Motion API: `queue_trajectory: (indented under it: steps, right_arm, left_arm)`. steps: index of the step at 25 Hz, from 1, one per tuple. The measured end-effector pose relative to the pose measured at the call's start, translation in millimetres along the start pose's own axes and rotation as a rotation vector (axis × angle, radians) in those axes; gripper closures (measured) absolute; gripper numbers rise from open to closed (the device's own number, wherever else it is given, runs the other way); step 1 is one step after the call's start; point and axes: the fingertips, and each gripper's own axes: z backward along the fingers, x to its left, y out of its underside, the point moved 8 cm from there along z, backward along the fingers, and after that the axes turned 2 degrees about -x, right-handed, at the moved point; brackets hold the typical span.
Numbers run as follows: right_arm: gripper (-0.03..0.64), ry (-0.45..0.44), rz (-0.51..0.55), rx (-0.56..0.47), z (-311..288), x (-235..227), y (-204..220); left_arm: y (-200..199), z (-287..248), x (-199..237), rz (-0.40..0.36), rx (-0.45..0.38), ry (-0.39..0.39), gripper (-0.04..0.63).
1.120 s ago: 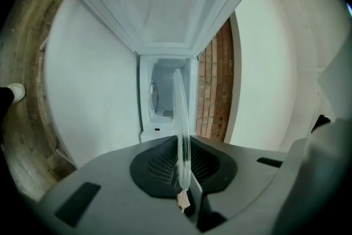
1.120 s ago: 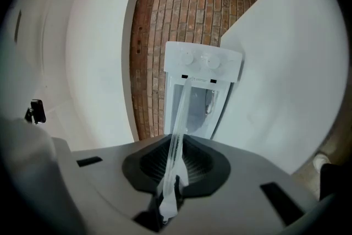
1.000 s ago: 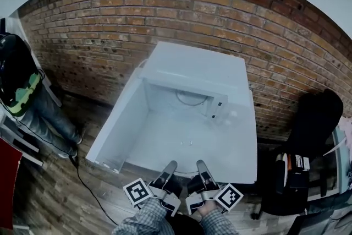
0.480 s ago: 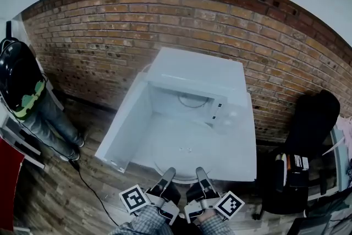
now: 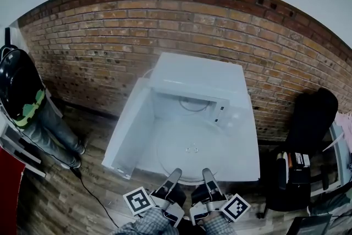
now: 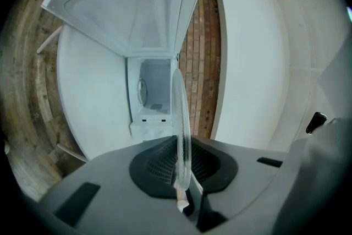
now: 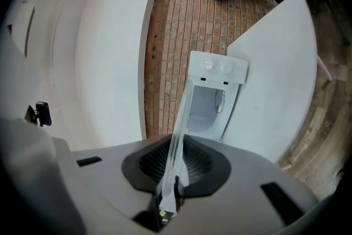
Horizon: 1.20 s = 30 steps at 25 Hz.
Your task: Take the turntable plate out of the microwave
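One glass turntable plate [image 5: 190, 148] is clear of the one white microwave [image 5: 198, 77]. It hangs flat above the white counter [image 5: 245, 146], at 6 o'clock from the open cavity. Two grippers hold it by its near rim. The left gripper [image 5: 174, 174] has its two fingers closed on the rim at about 7 o'clock of the plate. The right gripper [image 5: 209, 173] has its two fingers closed on the rim at about 5 o'clock. In the left gripper view the plate [image 6: 181, 118] stands edge-on between the ribbed pads, and the same shows in the right gripper view [image 7: 179, 129]. Each gripper carries one marker cube, two in all. The microwave's single door [image 5: 129, 129] is swung wide open towards 8 o'clock. Two round knobs [image 7: 209, 65] sit on its control panel. A brick wall [image 5: 110, 36] runs behind. One black chair [image 5: 311, 118] stands at 3 o'clock, and one bystander's legs [image 5: 49, 129] show at 9 o'clock.
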Motion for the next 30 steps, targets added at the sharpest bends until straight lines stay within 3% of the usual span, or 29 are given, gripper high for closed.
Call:
queue_trajectory:
  steps: [30]
  right_arm:
    - [0.565, 0.009, 0.01, -0.006, -16.3, 3.3, 11.9]
  left_arm:
    - [-21.3, -1.3, 1.5, 0.013, 0.009, 0.004, 0.558]
